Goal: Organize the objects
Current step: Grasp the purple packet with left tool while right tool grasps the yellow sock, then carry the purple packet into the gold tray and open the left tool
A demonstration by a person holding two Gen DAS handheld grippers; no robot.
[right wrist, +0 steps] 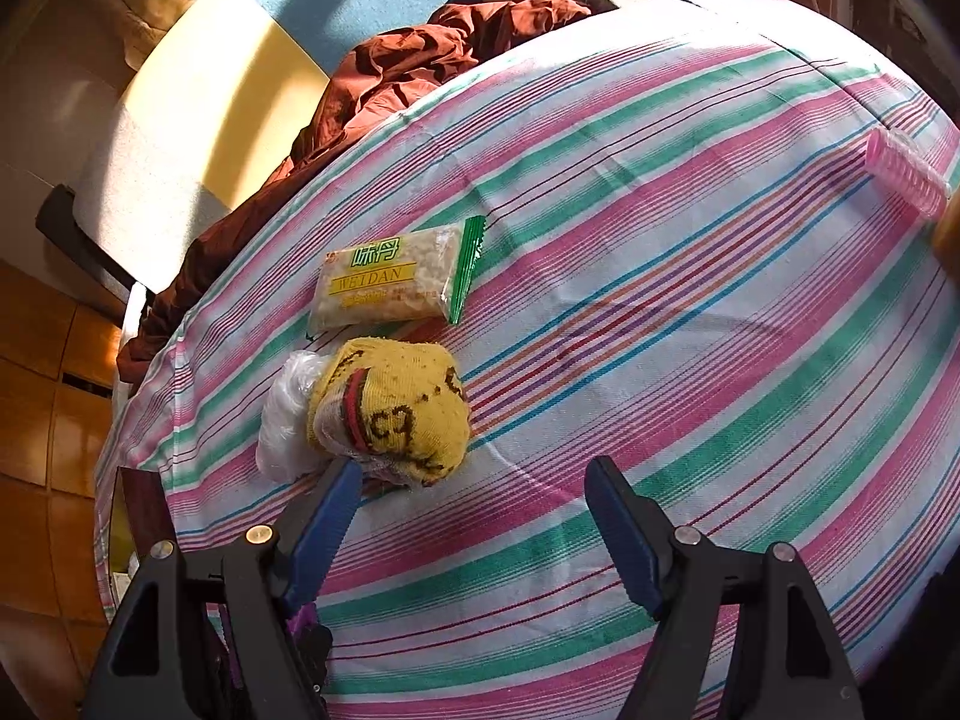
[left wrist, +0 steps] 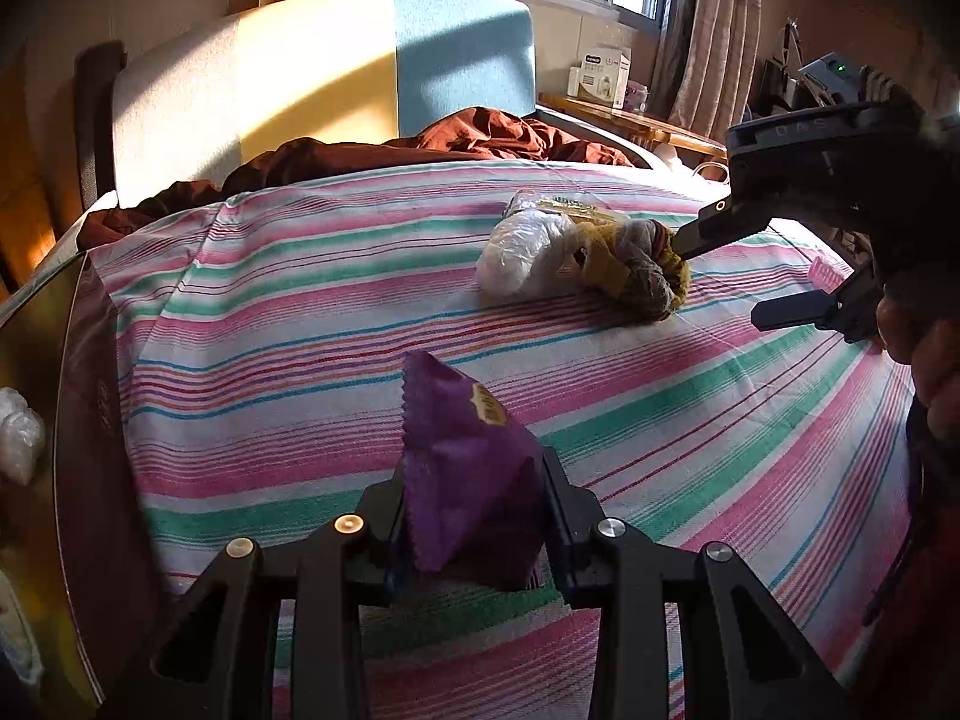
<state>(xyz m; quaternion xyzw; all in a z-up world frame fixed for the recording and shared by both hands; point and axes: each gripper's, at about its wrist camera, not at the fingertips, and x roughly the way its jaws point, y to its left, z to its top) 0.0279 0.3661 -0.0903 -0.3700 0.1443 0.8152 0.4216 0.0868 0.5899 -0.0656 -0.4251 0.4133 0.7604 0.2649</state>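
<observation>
My left gripper (left wrist: 474, 480) is shut on a purple snack packet (left wrist: 462, 468) and holds it upright just above the striped bedsheet (left wrist: 300, 312). My right gripper (right wrist: 474, 474) is open and empty; it also shows in the left wrist view (left wrist: 717, 279). Its left fingertip touches a yellow sock bundle (right wrist: 396, 405) wrapped with clear plastic (right wrist: 285, 420). A WEIDAN snack pack (right wrist: 396, 279) lies just beyond the sock. The sock bundle shows in the left wrist view (left wrist: 636, 273) too.
A pink ribbed hair roller (right wrist: 906, 180) lies at the sheet's right edge. A crumpled maroon cloth (right wrist: 420, 54) lies at the far side of the sheet, before a yellow and blue headboard (left wrist: 336, 72). A wooden side table with a white box (left wrist: 603, 75) stands beyond.
</observation>
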